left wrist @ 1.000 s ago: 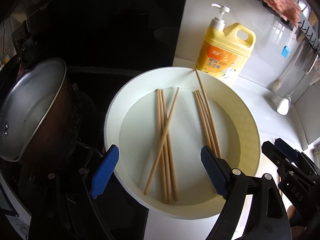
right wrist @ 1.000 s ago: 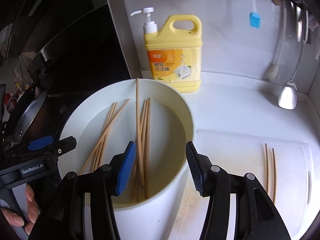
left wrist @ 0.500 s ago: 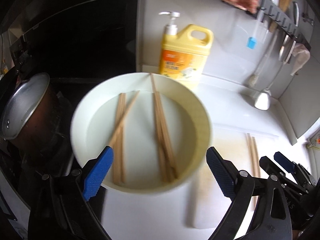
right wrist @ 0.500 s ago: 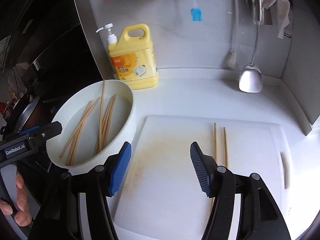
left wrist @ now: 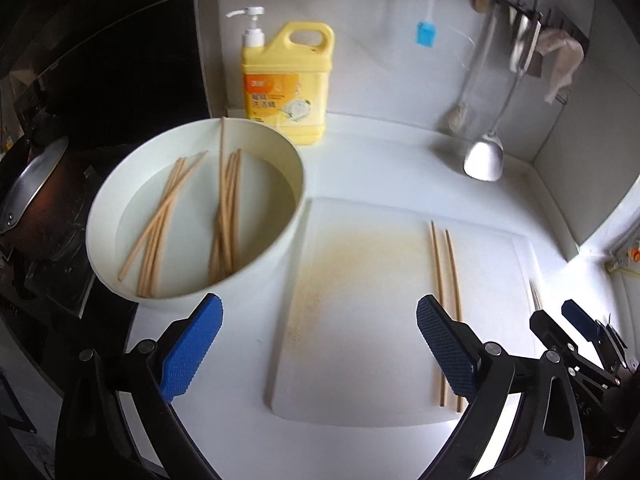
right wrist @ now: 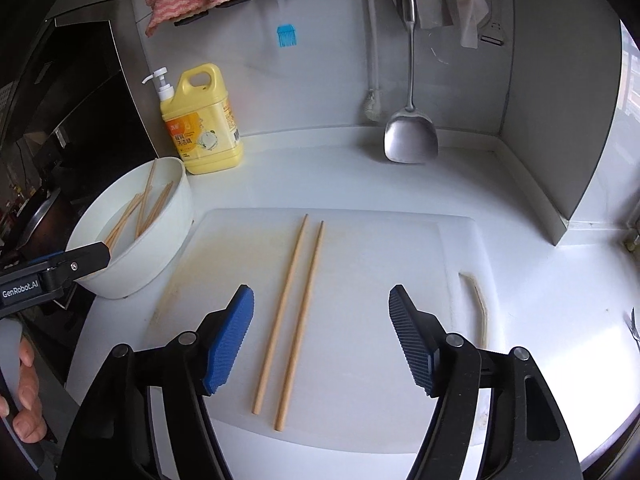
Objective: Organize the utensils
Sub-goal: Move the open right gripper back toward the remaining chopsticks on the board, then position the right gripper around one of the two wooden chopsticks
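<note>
Several wooden chopsticks [left wrist: 224, 216] lie in a white bowl [left wrist: 296, 184] at the left, also in the right wrist view [right wrist: 140, 208]. Two chopsticks [right wrist: 296, 312] lie side by side on a white cutting board [right wrist: 360, 360], seen also in the left wrist view [left wrist: 446, 300]. My right gripper [right wrist: 320, 336] is open and empty, above the near end of the pair. My left gripper [left wrist: 316, 348] is open and empty, over the board's near left part, beside the bowl.
A yellow detergent jug [right wrist: 204, 124] stands at the back left. A steel spatula [right wrist: 410, 136], a brush [right wrist: 372, 100] and cloths hang on the back wall. A pot [left wrist: 36, 200] sits on the dark stove at far left. The counter's right wall stands close.
Both grippers have pulled back and swung right, from over the bowl to over the cutting board. The bowl and chopsticks have not moved.
</note>
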Tool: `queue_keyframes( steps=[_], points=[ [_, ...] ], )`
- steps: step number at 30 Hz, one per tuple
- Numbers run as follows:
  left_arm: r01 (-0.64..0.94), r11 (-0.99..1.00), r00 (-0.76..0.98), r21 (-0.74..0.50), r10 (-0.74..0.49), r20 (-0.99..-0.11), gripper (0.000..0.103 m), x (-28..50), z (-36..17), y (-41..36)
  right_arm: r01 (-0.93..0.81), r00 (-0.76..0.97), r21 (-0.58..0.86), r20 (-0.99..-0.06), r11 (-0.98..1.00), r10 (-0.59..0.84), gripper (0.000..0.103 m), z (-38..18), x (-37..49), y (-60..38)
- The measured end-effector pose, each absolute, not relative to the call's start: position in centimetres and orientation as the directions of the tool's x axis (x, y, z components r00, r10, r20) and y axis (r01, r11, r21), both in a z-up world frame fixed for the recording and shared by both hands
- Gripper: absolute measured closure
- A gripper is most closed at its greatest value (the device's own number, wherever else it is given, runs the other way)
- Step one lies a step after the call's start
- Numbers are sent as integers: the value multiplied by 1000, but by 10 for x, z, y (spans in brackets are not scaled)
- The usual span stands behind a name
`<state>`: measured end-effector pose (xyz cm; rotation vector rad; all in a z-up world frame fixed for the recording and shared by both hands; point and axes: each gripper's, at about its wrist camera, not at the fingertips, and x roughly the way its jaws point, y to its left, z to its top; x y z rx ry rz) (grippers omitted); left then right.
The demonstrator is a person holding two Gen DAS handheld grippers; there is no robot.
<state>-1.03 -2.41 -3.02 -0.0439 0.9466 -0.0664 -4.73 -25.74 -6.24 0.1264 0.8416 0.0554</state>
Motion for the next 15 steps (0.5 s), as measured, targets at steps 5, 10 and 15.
queue_keyframes(
  steps=[5,10,15],
  points=[
    [104,994,570,-38,-91,-817,7,-13,-44,-50,35,655,138,-751,990,82,36,-80,-51,-269],
    [151,987,576,-50,-129,-807,7,-9,-70,-60,70,657,136,-752,988,57,36,-105,-52,-263],
    [149,987,598,-55,-134,-790,7,-2,-92,-60,67,673,134,-738,989,55,36,-125,-45,-250]
  ],
)
